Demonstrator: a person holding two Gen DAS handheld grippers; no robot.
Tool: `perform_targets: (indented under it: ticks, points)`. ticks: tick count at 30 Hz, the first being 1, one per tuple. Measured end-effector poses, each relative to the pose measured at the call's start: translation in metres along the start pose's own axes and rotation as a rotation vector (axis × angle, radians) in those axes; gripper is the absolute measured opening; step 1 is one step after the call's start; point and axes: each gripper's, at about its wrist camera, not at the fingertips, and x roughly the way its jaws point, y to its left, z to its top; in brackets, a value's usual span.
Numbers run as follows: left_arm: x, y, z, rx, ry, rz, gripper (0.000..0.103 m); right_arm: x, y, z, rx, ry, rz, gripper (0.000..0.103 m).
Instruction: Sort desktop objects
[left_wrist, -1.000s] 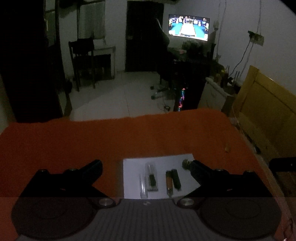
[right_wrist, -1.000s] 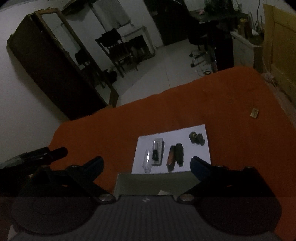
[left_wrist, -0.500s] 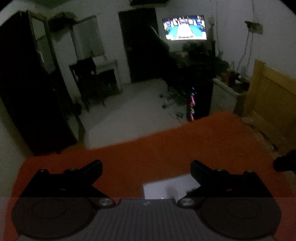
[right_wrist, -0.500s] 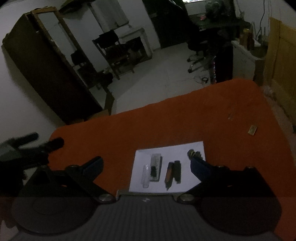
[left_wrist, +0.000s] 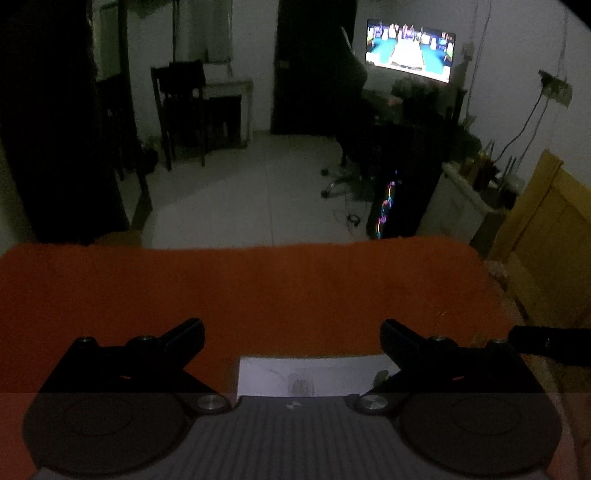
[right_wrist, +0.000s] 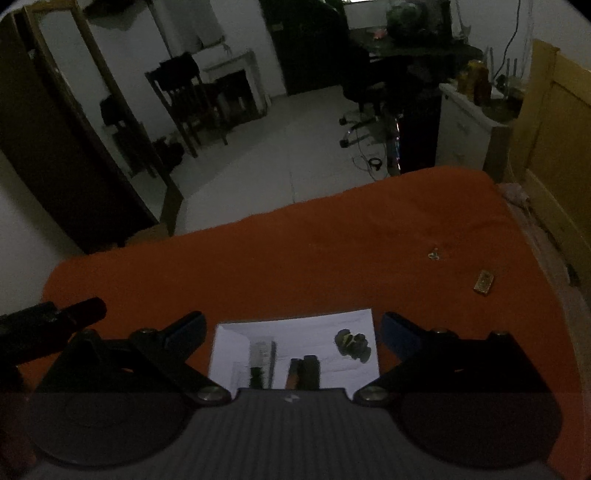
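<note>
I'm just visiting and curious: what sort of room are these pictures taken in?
Most likely a dim room in someone's home, perhaps a bedroom or living space. A lit screen glows on the far wall above a cluttered desk with an office chair, and the work surface is covered by an orange cloth.

We see a counter (right_wrist: 295, 258) covered in orange cloth. A white sheet of paper (right_wrist: 306, 328) lies flat on it near our edge, carrying several small dark items we cannot identify. Well apart to the right, directly on the cloth, lie a small yellowish block (right_wrist: 484, 282) and a tiny metal piece (right_wrist: 434, 254).
</note>
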Motion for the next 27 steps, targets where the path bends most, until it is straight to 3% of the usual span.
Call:
perform_targets:
  ticks: [9, 16, 22, 27]
  points:
    - [0.093, 0.019, -0.035, -0.018, 0.113, 0.024, 0.103, 0.098, -0.020, -0.006, 0.006, 0.054, -0.023, 0.103]
    - [0.159, 0.032, -0.075, -0.004, 0.220, 0.046, 0.103, 0.184, -0.033, -0.033, -0.040, 0.107, -0.060, 0.103]
    - [0.190, 0.039, -0.109, 0.032, 0.288, 0.048, 0.103, 0.248, -0.041, -0.063, -0.073, 0.199, -0.077, 0.102]
    - [0.202, 0.041, -0.124, 0.071, 0.316, 0.073, 0.103, 0.272, -0.036, -0.085, -0.107, 0.223, -0.115, 0.102]
